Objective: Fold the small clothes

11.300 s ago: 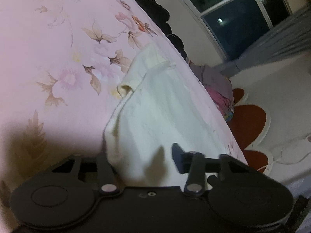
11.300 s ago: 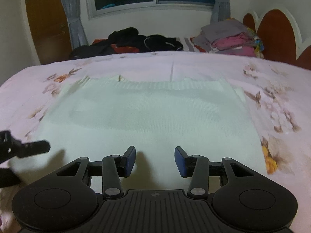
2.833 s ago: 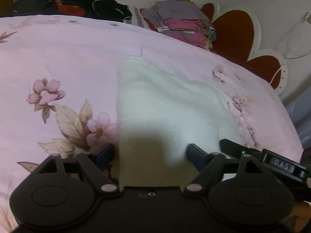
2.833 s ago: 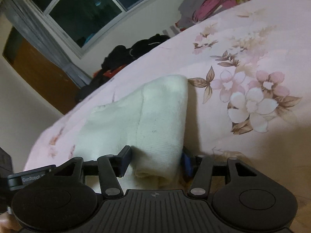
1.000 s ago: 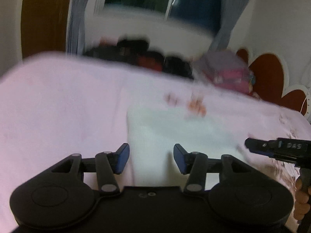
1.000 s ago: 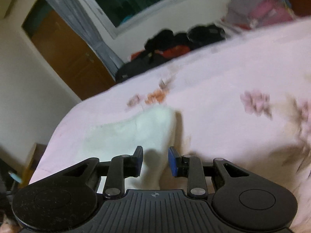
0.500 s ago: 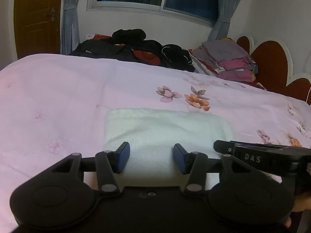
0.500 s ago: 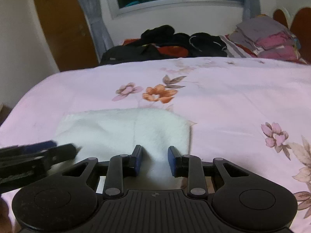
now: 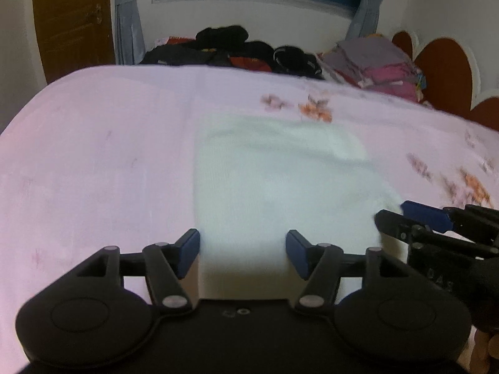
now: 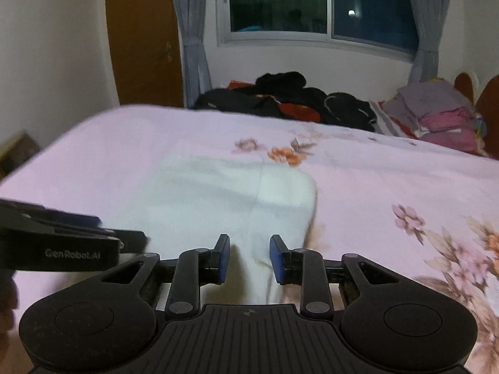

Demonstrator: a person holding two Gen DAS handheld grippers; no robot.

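on the bed: white garment (image 9: 280, 180) lies folded into a compact block on the pink floral bedspread (image 9: 93, 155), near the front edge, both tools at its near end.
garment shape: roughly rectangular, doubled layers; a fold line runs front to back in the right wrist view, with a thicker rounded roll along its right side.
long axis: appears to run away from the cameras, toward the window (image 10: 312, 3); the near short end is at the fingers, the far short end points at the pile of dark clothes (image 10: 287, 96).
left gripper (image 9: 243, 251): fingers moderately wide, have just been opening; cloth sits between and under them, pads not pressing on it. reads as letting go after laying the fold down.
right gripper (image 10: 249, 258): fingers narrow, straddling the near right corner of the garment; cloth is in the gap, but i cannot tell whether the pads actually pinch it.
why so placed: one tool on each near corner keeps the fold square and the edges aligned, my guess.
stage: looks like a late fold, nearly finished; likely left is release and a tidy-up.
background: folded stack of grey and pink clothes (image 10: 436, 109) at far right by the headboard (image 9: 443, 71), well apart from the garment.
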